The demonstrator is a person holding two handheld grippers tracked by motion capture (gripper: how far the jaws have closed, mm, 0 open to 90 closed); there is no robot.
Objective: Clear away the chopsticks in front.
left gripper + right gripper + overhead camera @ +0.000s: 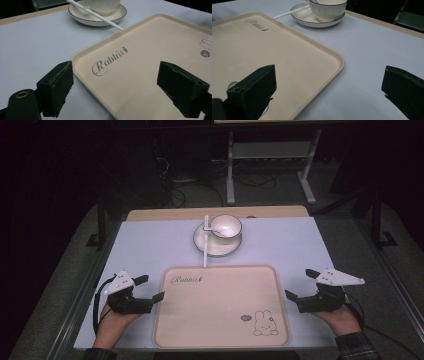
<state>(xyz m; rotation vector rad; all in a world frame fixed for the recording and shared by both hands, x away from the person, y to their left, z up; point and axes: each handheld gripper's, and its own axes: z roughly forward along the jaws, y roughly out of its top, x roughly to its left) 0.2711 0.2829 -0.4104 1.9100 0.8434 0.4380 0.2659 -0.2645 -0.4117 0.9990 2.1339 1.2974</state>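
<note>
Pale lavender-blue covering is seen over the table (150, 245), with a strip of bare wood exposed along the far edge. A beige tray (220, 320) printed with "Rabbit" lettering and a small rabbit drawing lies at the near middle. Beyond it, a white saucer (210, 245) with a dark rim carries a white cup (226, 226), and a white stick (205, 242) is laid across the saucer, its end reaching the tray's far edge. The left gripper (149, 290) is held just beside the tray's left edge, its jaws wide apart and empty. The right gripper (300, 285) is held at the tray's right edge, jaws likewise spread wide with nothing between them. The surrounding room is dark; a grey floor, cables and a white metal stand (270, 165) are made out behind the table.
</note>
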